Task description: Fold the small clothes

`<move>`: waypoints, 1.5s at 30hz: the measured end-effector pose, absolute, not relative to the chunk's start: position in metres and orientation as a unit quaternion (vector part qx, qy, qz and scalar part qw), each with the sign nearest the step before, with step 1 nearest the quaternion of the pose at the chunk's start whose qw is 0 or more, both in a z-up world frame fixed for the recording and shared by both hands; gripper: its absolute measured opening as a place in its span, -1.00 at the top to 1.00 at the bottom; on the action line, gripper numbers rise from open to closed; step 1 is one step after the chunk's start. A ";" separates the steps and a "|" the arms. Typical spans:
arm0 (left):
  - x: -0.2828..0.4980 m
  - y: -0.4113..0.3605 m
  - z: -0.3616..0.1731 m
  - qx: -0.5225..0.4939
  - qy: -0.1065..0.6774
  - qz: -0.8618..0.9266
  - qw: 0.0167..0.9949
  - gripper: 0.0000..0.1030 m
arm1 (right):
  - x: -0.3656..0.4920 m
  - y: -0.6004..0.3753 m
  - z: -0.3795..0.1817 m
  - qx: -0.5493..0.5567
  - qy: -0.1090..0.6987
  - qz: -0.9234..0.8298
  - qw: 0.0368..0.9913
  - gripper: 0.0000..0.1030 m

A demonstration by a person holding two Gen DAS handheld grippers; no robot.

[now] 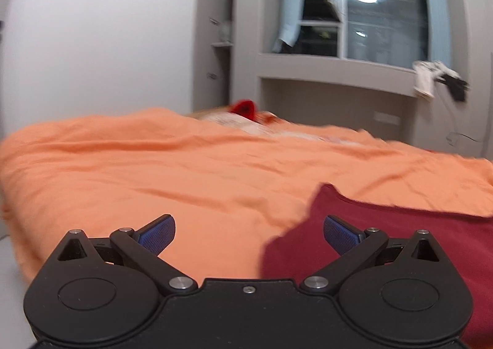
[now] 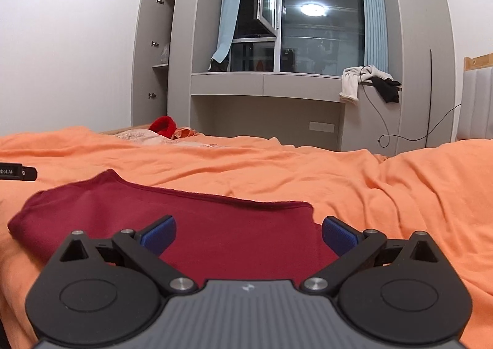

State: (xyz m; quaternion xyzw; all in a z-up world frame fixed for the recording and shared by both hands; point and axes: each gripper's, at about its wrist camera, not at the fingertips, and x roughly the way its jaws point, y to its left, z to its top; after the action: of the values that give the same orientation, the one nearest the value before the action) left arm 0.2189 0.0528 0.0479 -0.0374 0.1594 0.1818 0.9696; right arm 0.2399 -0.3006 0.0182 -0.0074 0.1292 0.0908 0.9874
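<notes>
Beyond maroon garment point(image 2: 172, 219), perhaps red plush point(image 2: 163, 126), orange sheet point(image 2: 339, 176).

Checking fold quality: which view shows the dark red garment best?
The right wrist view: the dark red cloth garment lies nearly whole on the orange bedsheet. The left wrist view shows only its blurred left part.

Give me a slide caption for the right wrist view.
Open right gripper above a dark red garment lying flat on an orange bedsheet.
</notes>
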 end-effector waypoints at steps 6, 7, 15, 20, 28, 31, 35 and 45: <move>0.211 0.063 0.045 -0.058 0.164 0.185 0.967 -0.99 | 0.253 -0.282 0.011 0.026 0.160 0.102 0.981 -0.99; 0.209 0.065 0.043 -0.068 0.169 0.171 0.968 -0.99 | 0.253 -0.278 0.009 0.029 0.164 0.104 0.980 -0.99; 0.193 0.066 0.027 -0.137 0.217 0.086 0.963 -0.99 | 0.240 -0.251 -0.010 0.005 0.145 0.125 0.981 -0.99; 0.195 0.068 0.015 -0.181 0.244 0.066 0.951 -0.99 | 0.242 -0.231 -0.016 -0.051 0.126 0.118 0.984 -0.99; 0.207 0.064 0.010 -0.168 0.252 0.074 0.950 -0.99 | 0.251 -0.208 -0.037 -0.089 0.148 0.114 0.978 -0.99; 0.205 0.064 0.011 -0.164 0.252 0.074 0.951 -0.99 | 0.250 -0.207 -0.039 -0.085 0.146 0.115 0.979 -0.99; 0.204 0.062 0.011 -0.158 0.253 0.076 0.952 -0.99 | 0.248 -0.208 -0.042 -0.083 0.145 0.115 0.979 -0.99; 0.168 0.056 0.007 -0.205 0.238 0.005 0.949 -0.99 | 0.249 -0.212 -0.042 -0.080 0.141 0.117 0.980 -0.99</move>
State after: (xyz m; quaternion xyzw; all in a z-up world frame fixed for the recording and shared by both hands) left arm 0.1677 0.0558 0.0066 -0.2049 0.2382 0.0046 0.9494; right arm 0.2489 -0.2120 -0.0416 -0.0796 0.1405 0.1167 0.9800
